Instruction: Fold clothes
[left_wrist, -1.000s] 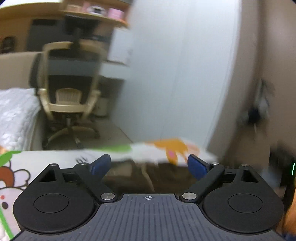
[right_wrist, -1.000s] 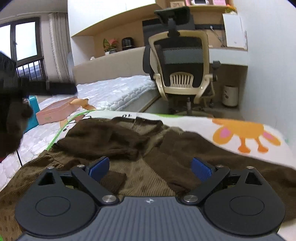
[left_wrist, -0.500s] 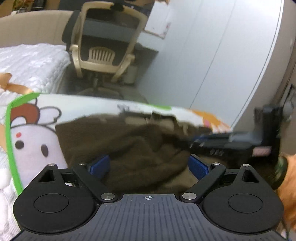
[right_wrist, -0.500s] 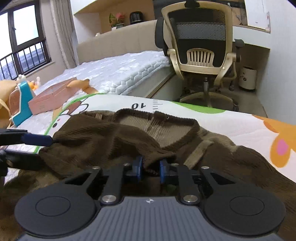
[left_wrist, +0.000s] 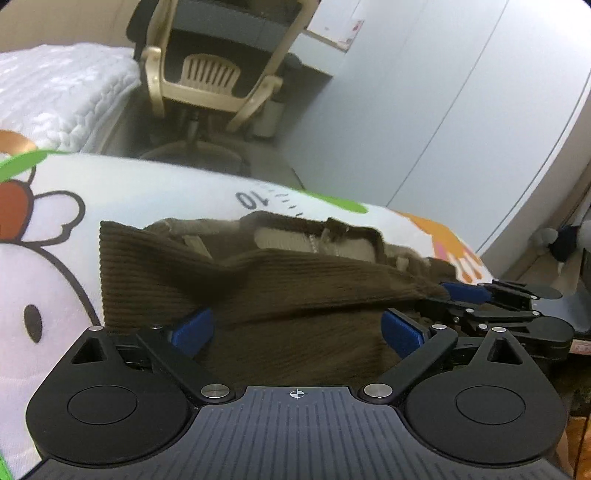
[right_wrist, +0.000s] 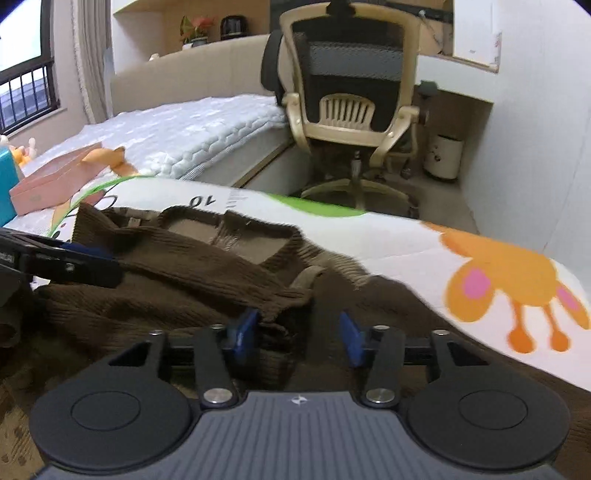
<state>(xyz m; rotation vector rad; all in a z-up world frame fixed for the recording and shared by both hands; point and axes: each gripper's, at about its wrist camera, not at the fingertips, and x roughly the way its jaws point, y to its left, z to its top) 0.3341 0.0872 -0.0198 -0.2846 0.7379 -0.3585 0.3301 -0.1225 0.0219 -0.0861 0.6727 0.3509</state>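
Note:
A brown knit sweater lies crumpled on a white cartoon-print mat, collar toward the far edge. My left gripper stands open, low over the sweater, with a ridge of fabric between its blue pads. My right gripper is partly open; a folded-over sleeve end rests against its left pad, not pinched. In the left wrist view the right gripper shows side-on at the sweater's right side. The left gripper shows at the left in the right wrist view.
Beyond the mat's far edge stands a beige office chair. A white quilted bed lies at the left, with a pink box on it. A white wardrobe fills the right and a small bin sits by it.
My right gripper, shut on a sweater fold half a second ago, has opened partway and let it go. The left gripper swung down over the sweater and closer to it.

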